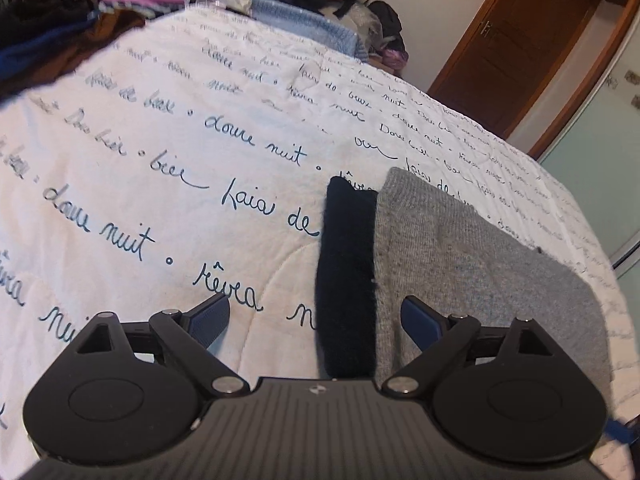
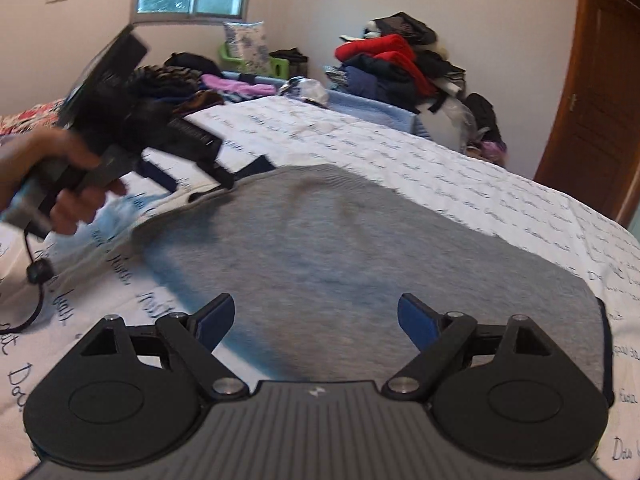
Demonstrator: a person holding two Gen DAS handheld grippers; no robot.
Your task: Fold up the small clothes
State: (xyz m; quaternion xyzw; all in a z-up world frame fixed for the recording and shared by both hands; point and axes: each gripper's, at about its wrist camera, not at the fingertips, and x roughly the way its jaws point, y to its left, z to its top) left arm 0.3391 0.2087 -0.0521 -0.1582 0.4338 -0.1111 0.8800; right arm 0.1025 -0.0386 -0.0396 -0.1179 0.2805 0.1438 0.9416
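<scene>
Our left gripper [image 1: 316, 320] has its blue pads spread wide with nothing between them, hovering over the bed just at the near end of a dark navy strip [image 1: 346, 280] that lies along the left edge of the grey garment [image 1: 472, 272]; whether that strip is a sleeve, a lining or a separate piece we cannot tell. Our right gripper [image 2: 316, 320] is likewise spread and empty, poised low over the near part of the same grey garment [image 2: 340, 248], which lies flat on the white quilt [image 2: 460, 168] with its cursive lettering. From the right wrist view we also see our left hand [image 2: 68, 184] holding the other gripper near the garment's far left corner, blurred. As far as we can judge, the garment is spread out, or perhaps folded once, into a tidy flat shape, but neither gripper has an edge in hand, so the next fold is not yet begun. Beyond the quilt, a heap of unfolded clothes [image 2: 396, 68] sits against the wall, and more pieces [image 1: 72, 20] lie at the bed's far end, so we reckon a good deal of the task is left. A wooden door [image 1: 520, 40] stands off to the right.
</scene>
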